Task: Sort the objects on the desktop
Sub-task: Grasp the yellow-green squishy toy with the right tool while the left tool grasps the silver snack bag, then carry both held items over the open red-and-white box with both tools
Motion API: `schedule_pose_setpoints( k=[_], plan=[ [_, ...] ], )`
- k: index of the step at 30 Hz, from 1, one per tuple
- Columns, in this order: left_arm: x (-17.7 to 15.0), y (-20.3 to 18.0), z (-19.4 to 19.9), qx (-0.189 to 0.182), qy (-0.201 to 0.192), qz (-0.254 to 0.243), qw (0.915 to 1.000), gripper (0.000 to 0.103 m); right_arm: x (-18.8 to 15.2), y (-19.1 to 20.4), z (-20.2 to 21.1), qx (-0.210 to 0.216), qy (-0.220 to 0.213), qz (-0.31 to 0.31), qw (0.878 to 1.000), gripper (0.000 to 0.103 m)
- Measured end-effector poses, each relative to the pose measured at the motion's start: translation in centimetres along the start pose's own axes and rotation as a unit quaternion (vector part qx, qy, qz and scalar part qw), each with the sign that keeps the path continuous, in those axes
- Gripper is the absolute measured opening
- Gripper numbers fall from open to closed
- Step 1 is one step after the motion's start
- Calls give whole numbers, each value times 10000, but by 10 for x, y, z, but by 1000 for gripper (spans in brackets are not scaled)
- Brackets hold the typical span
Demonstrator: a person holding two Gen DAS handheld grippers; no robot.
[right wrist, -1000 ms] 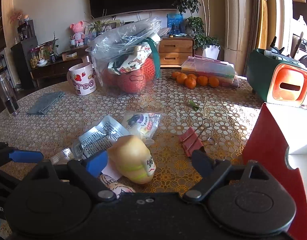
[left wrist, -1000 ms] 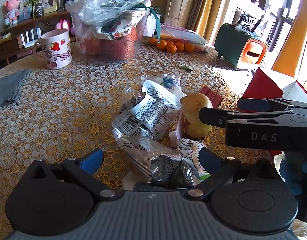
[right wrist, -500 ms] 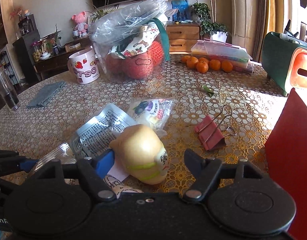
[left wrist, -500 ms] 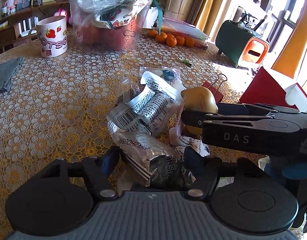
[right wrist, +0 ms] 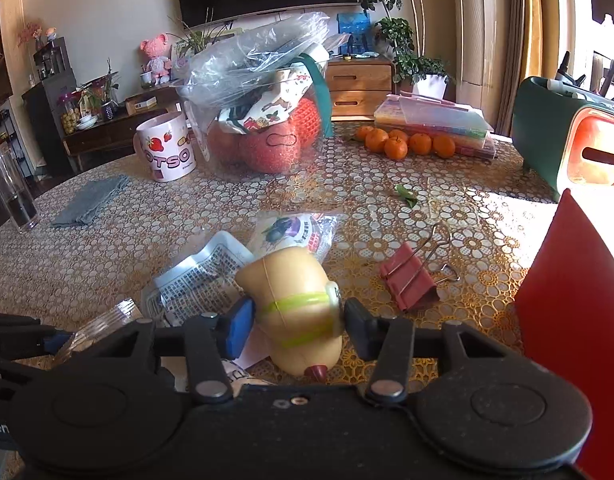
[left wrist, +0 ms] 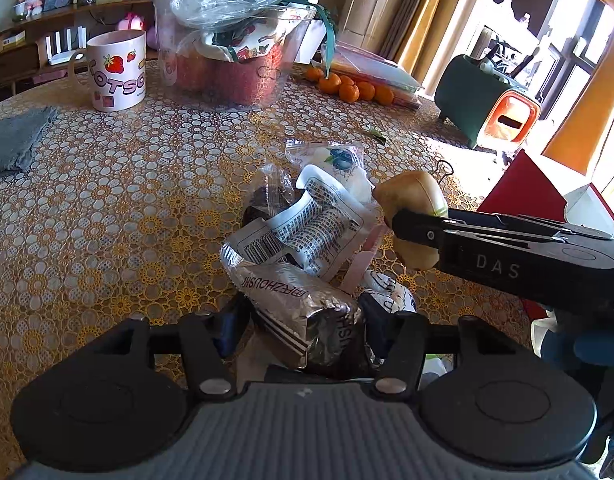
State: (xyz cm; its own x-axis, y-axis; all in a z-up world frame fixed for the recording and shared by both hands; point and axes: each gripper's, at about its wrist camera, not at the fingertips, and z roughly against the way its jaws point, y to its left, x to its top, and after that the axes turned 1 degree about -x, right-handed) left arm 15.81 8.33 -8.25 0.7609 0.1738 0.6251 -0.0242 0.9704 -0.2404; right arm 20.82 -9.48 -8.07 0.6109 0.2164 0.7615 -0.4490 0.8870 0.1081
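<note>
A heap of snack wrappers lies mid-table on the lace cloth [left wrist: 107,208]. My left gripper [left wrist: 305,322] has its jaws closing on the silver foil packet [left wrist: 291,292] at the heap's near end, and both pads touch its sides. Behind it lie a white printed pouch [left wrist: 307,224] and a blueberry packet [left wrist: 339,160]. My right gripper [right wrist: 297,320] has its jaws closing on a yellow toy figure [right wrist: 287,280] with green bands, pads pressing on both flanks. The same toy [left wrist: 411,196] shows in the left wrist view, pinched by the right gripper's black finger.
A pink binder clip [right wrist: 409,280] lies right of the toy, beside a red box [right wrist: 567,300]. At the back stand a strawberry mug [left wrist: 115,72], a clear tub with a bag [left wrist: 231,60], oranges [right wrist: 403,144] and a green-orange holder [left wrist: 491,100]. At the left are a grey cloth [left wrist: 15,140] and a glass [right wrist: 11,192].
Both pairs of jaws stood wide and have narrowed. The left pads have come in onto the silver packet, and the right pads onto the yellow toy.
</note>
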Motion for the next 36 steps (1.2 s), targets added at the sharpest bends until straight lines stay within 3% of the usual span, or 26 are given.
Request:
schedule_pose_setpoints(
  k=[19, 36],
  plan=[
    [6, -29, 71, -175, -607, 3, 9980, 57, -9, -19, 95, 166, -358, -361, 9986, 48],
    [3, -122, 108, -726, -873, -695, 9911, 57, -23, -60, 194, -47, -755, -461, 9961, 48]
  ],
)
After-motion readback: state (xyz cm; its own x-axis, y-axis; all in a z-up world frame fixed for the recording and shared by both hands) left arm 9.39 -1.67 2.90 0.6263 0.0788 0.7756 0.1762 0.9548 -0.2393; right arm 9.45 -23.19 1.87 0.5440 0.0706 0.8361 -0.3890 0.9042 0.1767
